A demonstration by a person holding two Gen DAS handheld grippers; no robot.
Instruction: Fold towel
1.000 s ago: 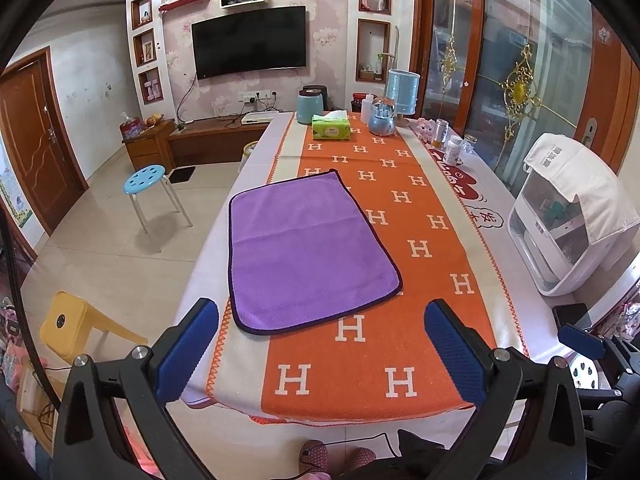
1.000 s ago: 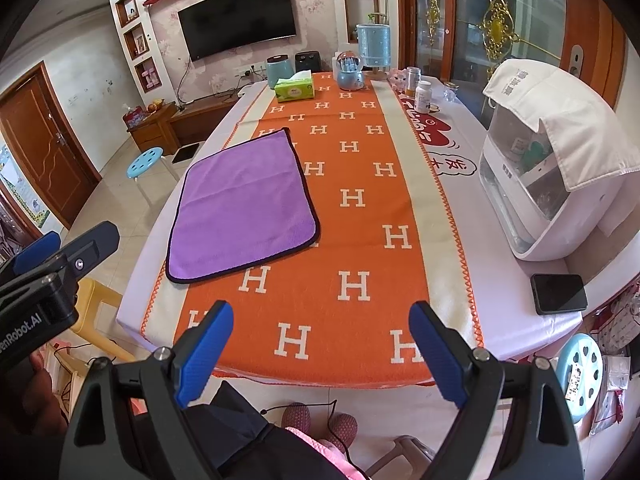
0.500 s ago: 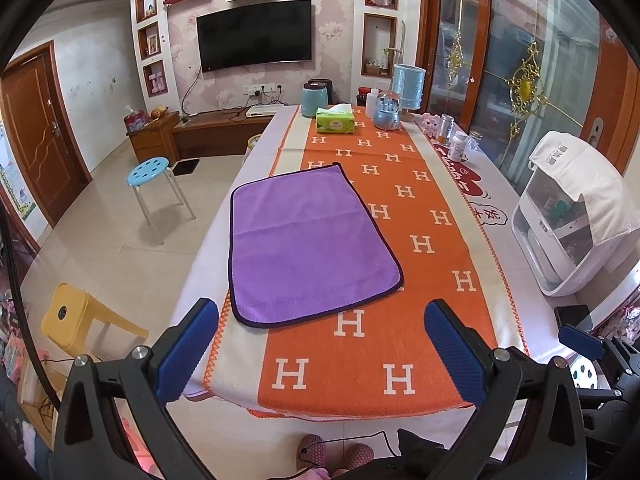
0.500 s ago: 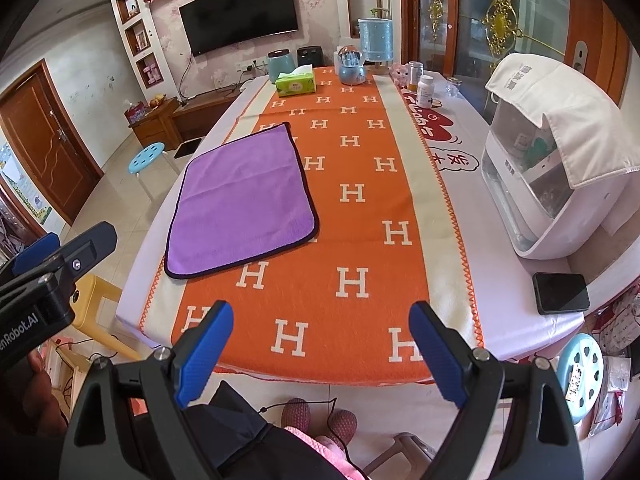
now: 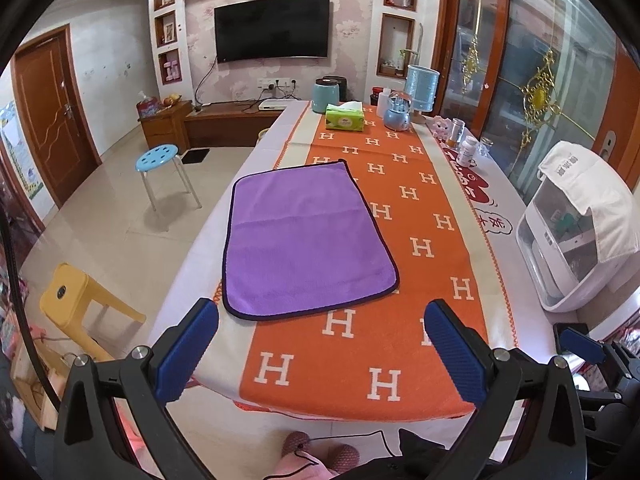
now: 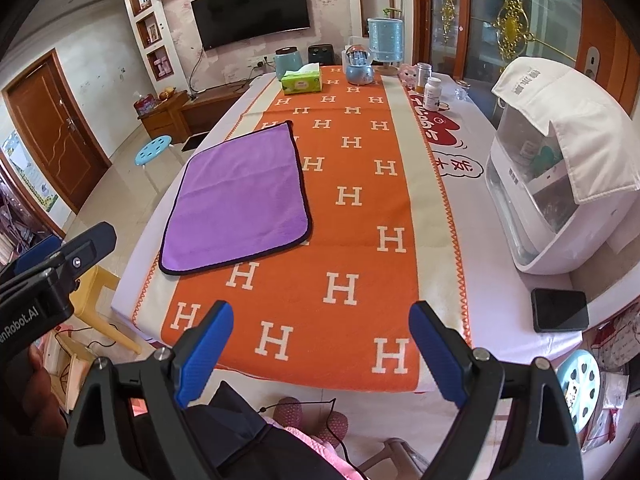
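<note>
Two wrist-camera views look down a long counter [image 5: 496, 216] covered by an orange runner [image 5: 404, 264] patterned with white H letters. At the bottom of the left view, the left gripper [image 5: 320, 340] has its blue-padded fingers [image 5: 188, 344] spread wide, holding nothing, above the near counter edge. At the bottom of the right view, the right gripper [image 6: 320, 344] is likewise spread wide and empty.

In the middle of the left view, a purple towel [image 5: 300, 236] with dark trim lies flat and unfolded, partly on the runner's left border, beyond the fingers and apart from them. In the right view the towel [image 6: 240, 200] sits left of centre.

A black phone [image 6: 560, 310] lies at lower right. A green tissue box [image 5: 344, 117] stands at the far end, upper centre.
</note>
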